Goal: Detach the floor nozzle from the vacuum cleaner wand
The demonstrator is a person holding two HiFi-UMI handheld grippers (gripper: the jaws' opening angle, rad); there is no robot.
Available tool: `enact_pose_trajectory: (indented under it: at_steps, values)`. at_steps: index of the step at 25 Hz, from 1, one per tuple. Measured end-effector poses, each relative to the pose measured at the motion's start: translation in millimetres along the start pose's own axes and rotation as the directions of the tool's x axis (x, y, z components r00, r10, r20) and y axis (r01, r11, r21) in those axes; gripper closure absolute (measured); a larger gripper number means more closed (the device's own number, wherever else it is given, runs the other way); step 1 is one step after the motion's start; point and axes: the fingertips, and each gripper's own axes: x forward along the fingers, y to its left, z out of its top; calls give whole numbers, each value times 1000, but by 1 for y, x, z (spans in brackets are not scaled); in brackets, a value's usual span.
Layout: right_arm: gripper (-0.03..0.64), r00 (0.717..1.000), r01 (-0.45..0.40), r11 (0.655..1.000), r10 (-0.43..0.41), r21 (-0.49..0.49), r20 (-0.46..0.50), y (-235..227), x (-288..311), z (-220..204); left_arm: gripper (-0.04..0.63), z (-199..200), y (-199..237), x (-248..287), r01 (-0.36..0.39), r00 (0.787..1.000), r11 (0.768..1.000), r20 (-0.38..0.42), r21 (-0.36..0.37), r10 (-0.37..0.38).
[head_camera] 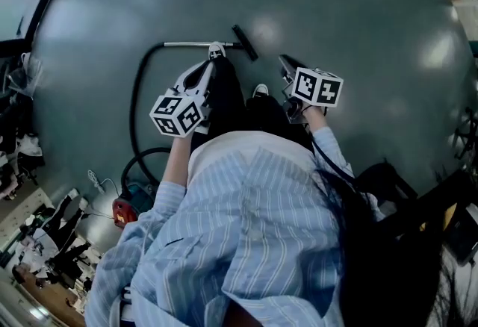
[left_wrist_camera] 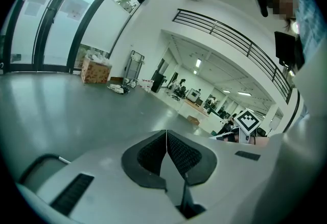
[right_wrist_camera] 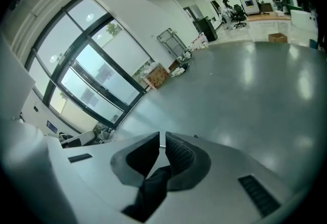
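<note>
Left gripper (left_wrist_camera: 166, 141) hovers over the smooth grey floor (head_camera: 358, 34), jaws pressed tight together, nothing between them. Down on that floor a black flexible hose (head_camera: 137, 94) curls up to the thin silver vacuum cleaner wand (head_camera: 198, 43), lying flat, and there at the wand's right end sits the flat black floor nozzle (head_camera: 245, 42), with neither gripper touching it. Across to the right gripper (right_wrist_camera: 161, 141): jaws closed as well, and empty.
</note>
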Motion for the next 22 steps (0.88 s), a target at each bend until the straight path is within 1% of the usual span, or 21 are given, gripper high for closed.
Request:
enact_pose_trajectory:
  at_steps: [3,7,8,10,14,17,19,22]
  values:
    - [578,1000,19,1000,-19,19,8,-3,3,3,589,1,5,12,32,999,999,-31,21,-31]
    - [578,999,37,999,-38,37,11,-6,17,8,588,5,22,38,73,993,993,-98,97,-64]
    - [578,999,43,998,-44,36,10,-7,24,9,589,5,29,46,86,990,991,-117,105,-73]
    - [578,998,62,998,-62,23,2,-11,39,7,588,1,44,57,108,983,989,-161,98,-92]
    - [578,995,98,994,-99,-40,-29,-25,72,4,588,-7,75,85,133,963,986,-248,102,-104]
    - [577,991,108,989,-115,-104,-68,-41,110,4,588,-16,106,115,149,948,983,-299,111,-111]
    - [577,988,112,987,-123,-112,-89,-52,138,3,588,-26,129,136,162,933,980,-342,114,-114]
    - [569,981,140,985,-151,-99,-119,-73,179,-3,586,-43,164,163,170,905,976,-412,134,-101]
